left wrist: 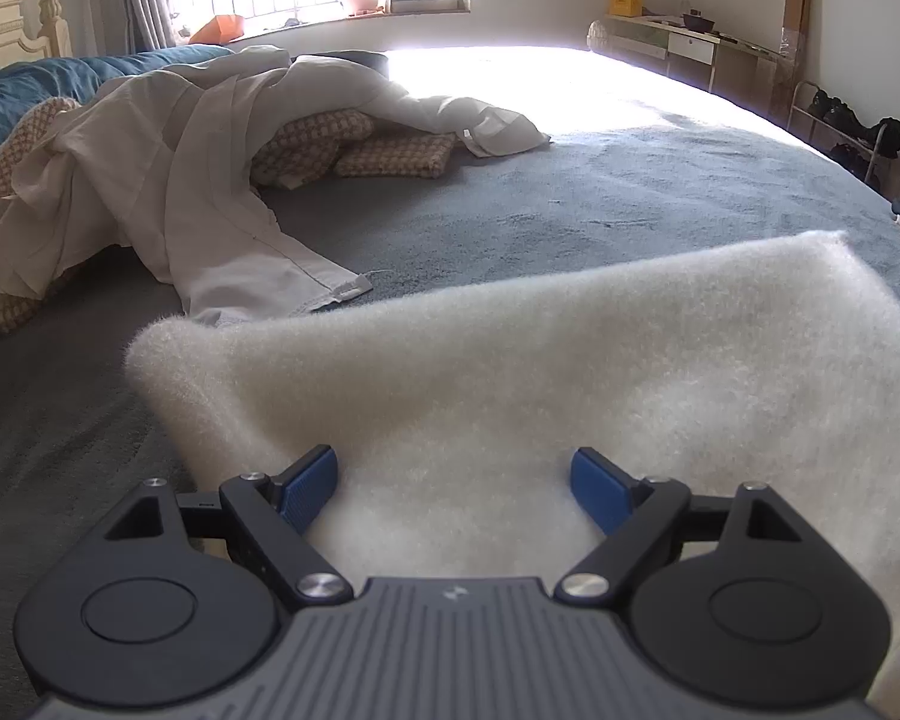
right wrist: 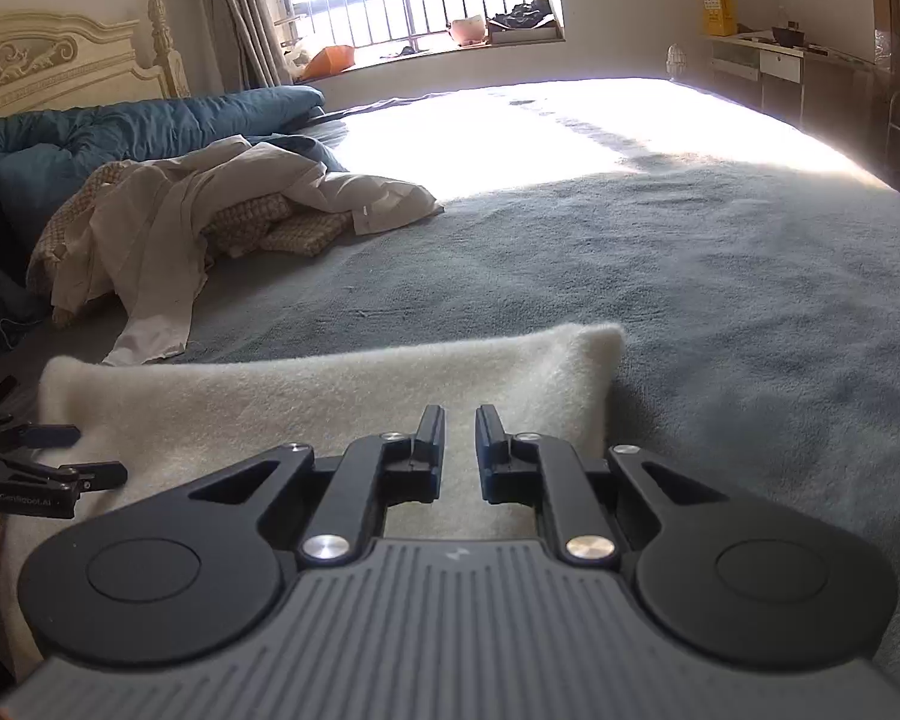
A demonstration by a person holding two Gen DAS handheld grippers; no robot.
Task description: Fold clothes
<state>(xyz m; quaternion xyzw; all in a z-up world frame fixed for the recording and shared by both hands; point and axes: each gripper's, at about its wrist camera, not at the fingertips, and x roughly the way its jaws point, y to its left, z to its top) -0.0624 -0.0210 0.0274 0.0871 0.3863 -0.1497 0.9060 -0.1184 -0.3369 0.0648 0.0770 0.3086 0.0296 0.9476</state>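
From my left wrist view I get the sweater point(left wrist: 510, 372) filling the near frame, its fuzzy cream surface folded over the grey bed point(left wrist: 630, 192), and a shoe rack point(left wrist: 840, 126) by the right wall that is only partly seen from the other camera. My right wrist view gives what the left one lacks: the carved headboard point(right wrist: 48, 60) in full, the blue duvet point(right wrist: 138, 120) along the bed's far left edge, and my left gripper point(right wrist: 84, 450) itself, poking in at the left edge over the sweater's left end.

The sweater point(right wrist: 330, 384) lies at the near edge of the bed, directly under and ahead of both grippers. A heap of 2 garments, a pale shirt point(left wrist: 168, 168) over a checked cloth point(left wrist: 390, 150), sits well apart toward the far left.

My left gripper point(left wrist: 456, 480) stands wide, blue pads point(left wrist: 309, 489) apart with sweater between them, not pinching it. My right gripper point(right wrist: 459, 438) is nearly closed, a thin gap between the fingers, nothing held; whether it touches the sweater I cannot tell.
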